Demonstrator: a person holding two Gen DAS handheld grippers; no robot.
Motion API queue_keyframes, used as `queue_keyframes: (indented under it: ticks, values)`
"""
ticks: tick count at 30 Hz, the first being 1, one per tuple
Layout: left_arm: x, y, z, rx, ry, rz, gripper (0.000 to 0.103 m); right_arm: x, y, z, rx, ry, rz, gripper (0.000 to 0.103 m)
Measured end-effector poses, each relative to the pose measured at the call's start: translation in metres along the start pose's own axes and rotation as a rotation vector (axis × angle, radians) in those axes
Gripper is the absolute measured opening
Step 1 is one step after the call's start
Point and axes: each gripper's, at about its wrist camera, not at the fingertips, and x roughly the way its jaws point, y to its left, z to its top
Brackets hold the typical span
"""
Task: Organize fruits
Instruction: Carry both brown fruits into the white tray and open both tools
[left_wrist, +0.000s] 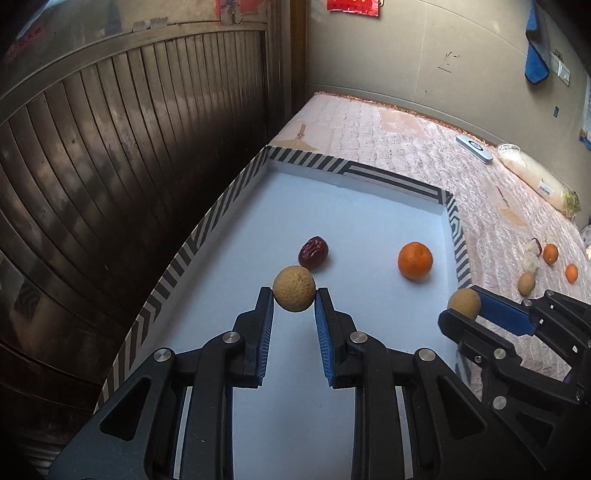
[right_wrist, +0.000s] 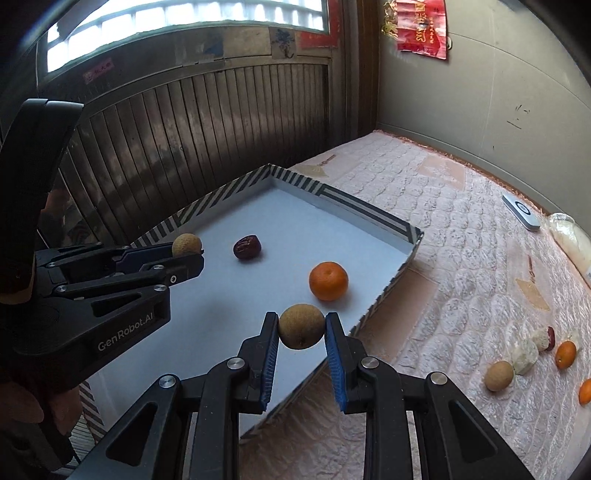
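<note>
From your left wrist, your left gripper (left_wrist: 294, 291) is clamped on a tan longan (left_wrist: 294, 288) above the tray (left_wrist: 399, 182), with a red date (left_wrist: 313, 252) just beyond and an orange (left_wrist: 414, 260) near the striped right wall; bare floor lies ahead. From your right wrist, your right gripper (right_wrist: 301, 325) pinches a second longan (right_wrist: 301, 326) over the tray's near right edge, the quilted bed (right_wrist: 461, 258) open alongside.
</note>
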Motion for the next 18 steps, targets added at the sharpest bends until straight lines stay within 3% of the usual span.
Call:
queue_keyframes:
  ticks: [18]
  values:
    - [0.026,0.011,0.002,-0.018,0.069,0.028,0.022,0.057,0.021,0.011,-0.051,0.095,0.035,0.024]
